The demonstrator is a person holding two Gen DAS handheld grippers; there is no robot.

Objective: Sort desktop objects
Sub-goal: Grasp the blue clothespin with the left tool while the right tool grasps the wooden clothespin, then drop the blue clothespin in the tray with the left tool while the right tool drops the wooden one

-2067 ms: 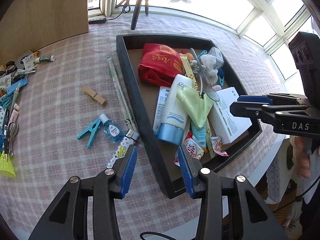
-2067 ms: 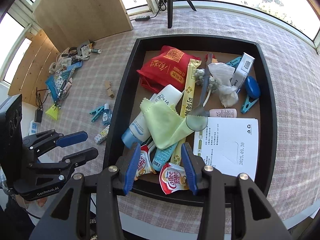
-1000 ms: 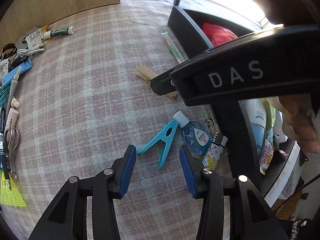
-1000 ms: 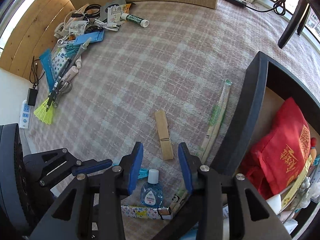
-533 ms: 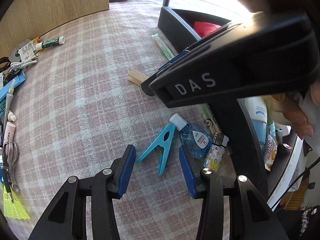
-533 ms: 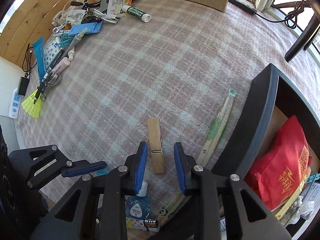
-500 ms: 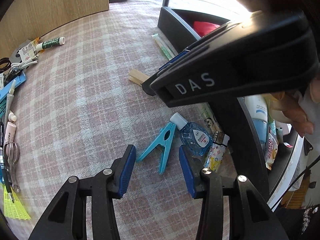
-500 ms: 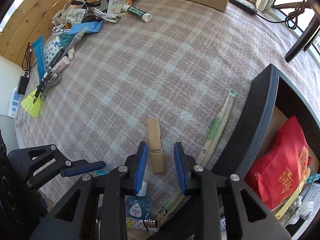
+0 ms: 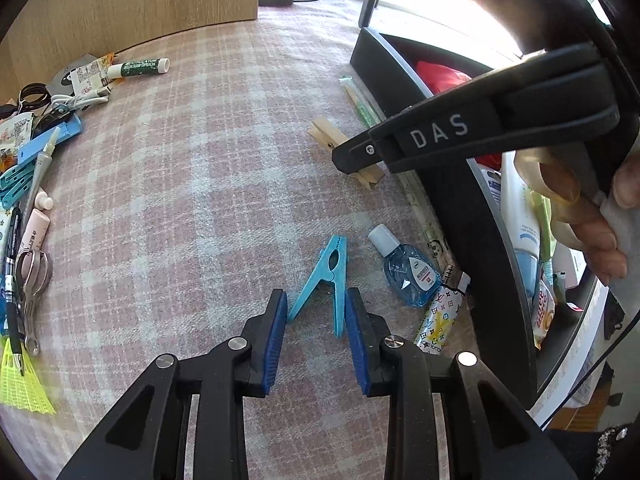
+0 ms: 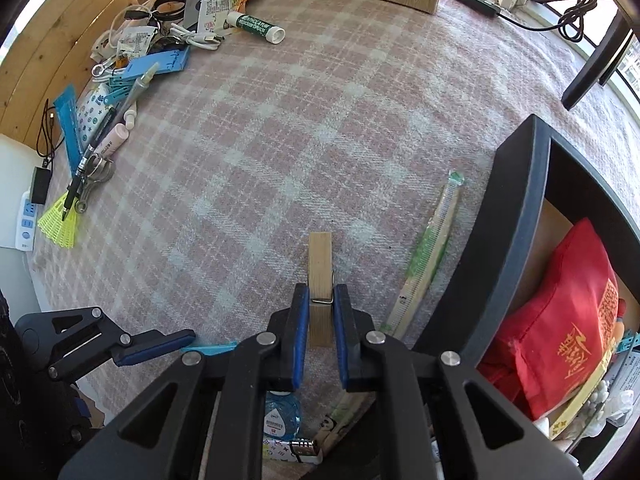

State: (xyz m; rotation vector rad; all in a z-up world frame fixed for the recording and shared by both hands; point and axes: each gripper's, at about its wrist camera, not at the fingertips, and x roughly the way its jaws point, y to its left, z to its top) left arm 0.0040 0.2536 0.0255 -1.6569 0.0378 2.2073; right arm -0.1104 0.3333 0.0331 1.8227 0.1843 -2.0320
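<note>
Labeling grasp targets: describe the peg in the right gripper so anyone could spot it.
Start at the black tray and move left past the long wrapped chopsticks. The wooden clothespin lies on the plaid cloth, pinched in the right gripper. The only bare-wood peg; the nearest other is turquoise plastic.

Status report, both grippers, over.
Right gripper just closed, pads pressing the wooden clothespin on the cloth. Left gripper closing around the blue clothespin's legs, not yet clamped. Nothing in the way.

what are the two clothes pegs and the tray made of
Peg in the right gripper: wooden peg, pale matte grain, wire spring. Blue peg between the left gripper jaws: likely plastic, uniform glossy turquoise. Tray: smooth matte black walls, possibly plastic or painted wood.
</note>
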